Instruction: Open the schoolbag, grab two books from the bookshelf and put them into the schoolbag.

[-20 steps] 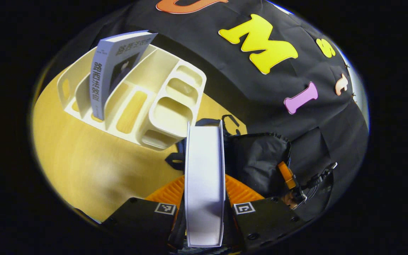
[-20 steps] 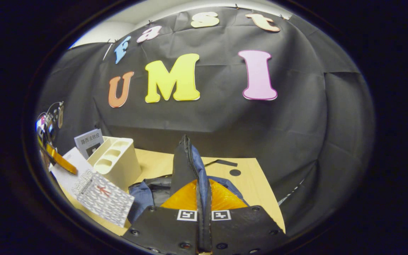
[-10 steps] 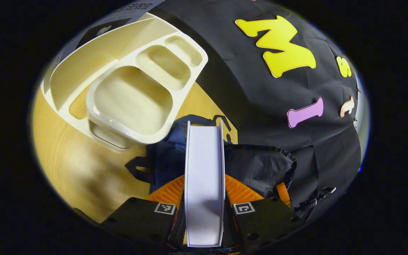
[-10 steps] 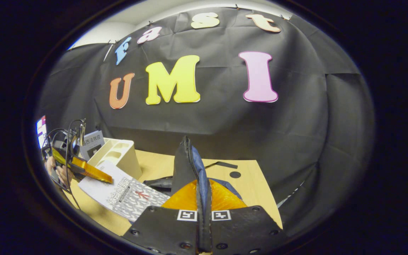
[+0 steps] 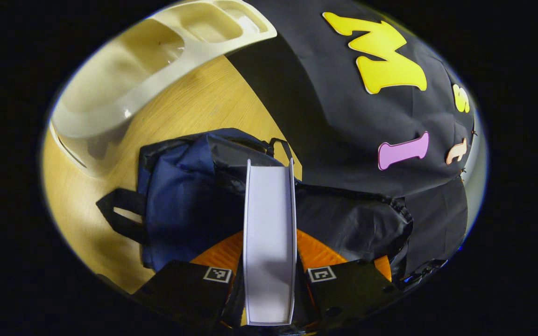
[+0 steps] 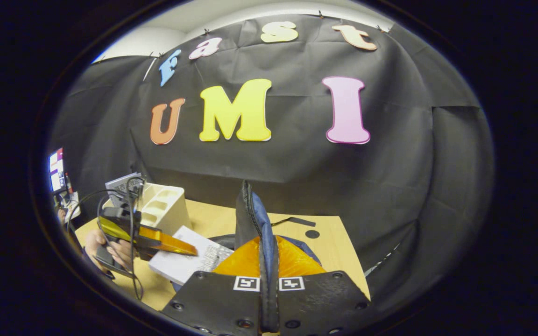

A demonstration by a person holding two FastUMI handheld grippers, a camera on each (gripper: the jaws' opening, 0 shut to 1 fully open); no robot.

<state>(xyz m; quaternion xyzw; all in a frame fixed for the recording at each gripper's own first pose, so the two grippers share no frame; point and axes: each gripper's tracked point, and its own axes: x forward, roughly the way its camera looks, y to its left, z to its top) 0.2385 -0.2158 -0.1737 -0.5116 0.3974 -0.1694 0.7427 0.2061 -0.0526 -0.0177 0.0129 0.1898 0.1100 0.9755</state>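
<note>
Both jaws are closed: a book (image 5: pixel 269 233) is clamped by the left gripper (image 5: pixel 269 275) above the schoolbag (image 5: pixel 185 196), whose flap (image 6: pixel 250 219) is pinched upright by the right gripper (image 6: pixel 269 289), so its mouth is kept open.

A light wooden table (image 5: pixel 194 107) carries a cream plastic bookshelf (image 5: pixel 124 88) at ten o'clock and a dark blue schoolbag (image 5: pixel 185 196) lying beside it at the centre.

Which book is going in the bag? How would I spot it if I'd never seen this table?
Find the wooden table with the cream bookshelf and the dark blue schoolbag. The book is above the bag, pinched between the left gripper. The other book stands in the shelf; this one is in the air.
</note>
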